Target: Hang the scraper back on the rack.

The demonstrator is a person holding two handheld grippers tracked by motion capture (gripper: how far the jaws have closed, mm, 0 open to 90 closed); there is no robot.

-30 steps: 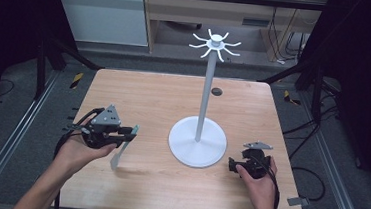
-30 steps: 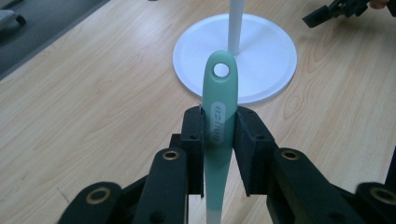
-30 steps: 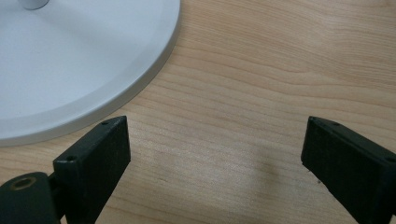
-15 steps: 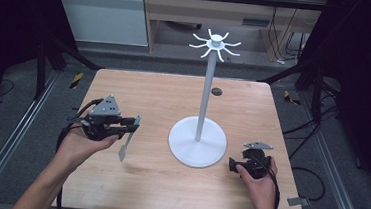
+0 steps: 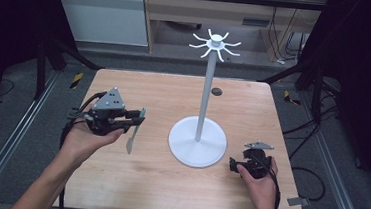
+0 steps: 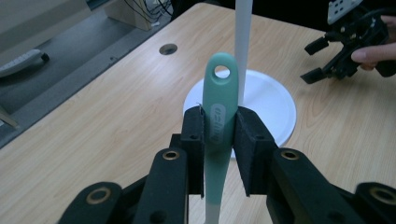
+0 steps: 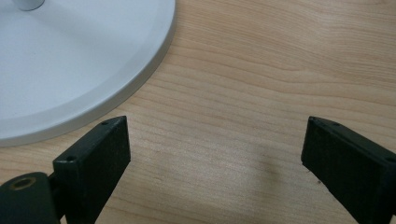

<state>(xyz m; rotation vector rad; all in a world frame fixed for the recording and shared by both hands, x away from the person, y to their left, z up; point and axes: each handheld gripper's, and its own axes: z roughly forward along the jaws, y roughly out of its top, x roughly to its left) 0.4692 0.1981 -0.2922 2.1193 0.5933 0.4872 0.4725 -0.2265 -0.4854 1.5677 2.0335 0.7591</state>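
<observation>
Left gripper view: left gripper clamps teal utensil handle, hanging hole upward, presumably for hook stand; right gripper rests wide open, empty.

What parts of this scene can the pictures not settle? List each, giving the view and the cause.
- Lower end of the teal-handled utensil: in the left gripper view it runs off the bottom edge between the jaws of the left gripper; in the high view it is too small to identify.
- Top of the white stand: cut off by the left gripper view's upper edge.
- Stand pole: cropped in the right gripper view.
</observation>
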